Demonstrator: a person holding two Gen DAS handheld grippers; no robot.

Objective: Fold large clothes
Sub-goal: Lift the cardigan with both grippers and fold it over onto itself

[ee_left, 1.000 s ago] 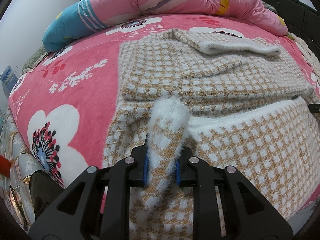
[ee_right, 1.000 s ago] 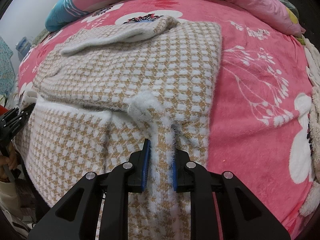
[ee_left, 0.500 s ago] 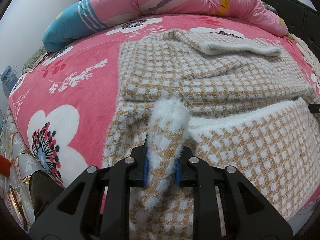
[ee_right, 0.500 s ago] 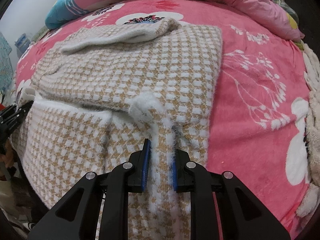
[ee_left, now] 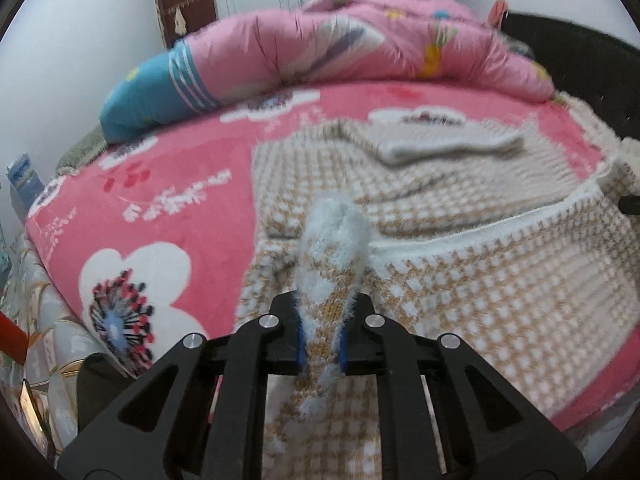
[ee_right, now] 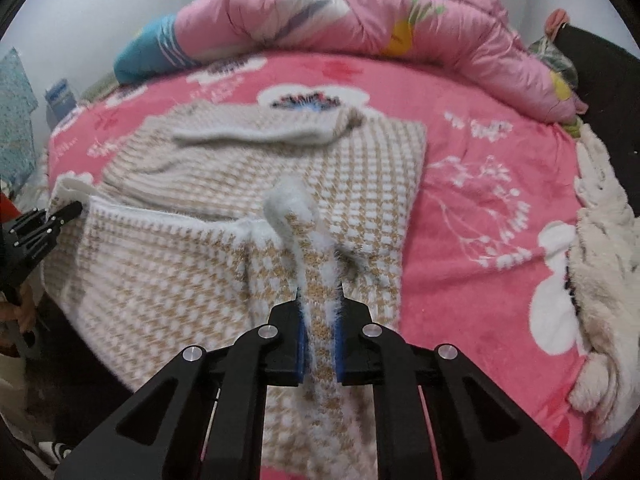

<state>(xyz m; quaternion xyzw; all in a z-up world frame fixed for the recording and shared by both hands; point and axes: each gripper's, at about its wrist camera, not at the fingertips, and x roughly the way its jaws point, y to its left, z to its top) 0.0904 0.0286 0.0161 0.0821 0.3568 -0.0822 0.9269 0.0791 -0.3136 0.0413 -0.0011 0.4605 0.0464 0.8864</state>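
Between my left gripper (ee_left: 320,330) pads sits a pinched fold of the checked sweater (ee_left: 460,280); my right gripper (ee_right: 319,334) clamps another fold. Both jaws have just been closing. The remaining knit lies ahead on the pink blanket (ee_right: 480,184).

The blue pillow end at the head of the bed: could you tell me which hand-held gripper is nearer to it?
Left. The left hand-held gripper pinches the sweater on the blue pillow's side; the right hand-held gripper pinches the opposite side.
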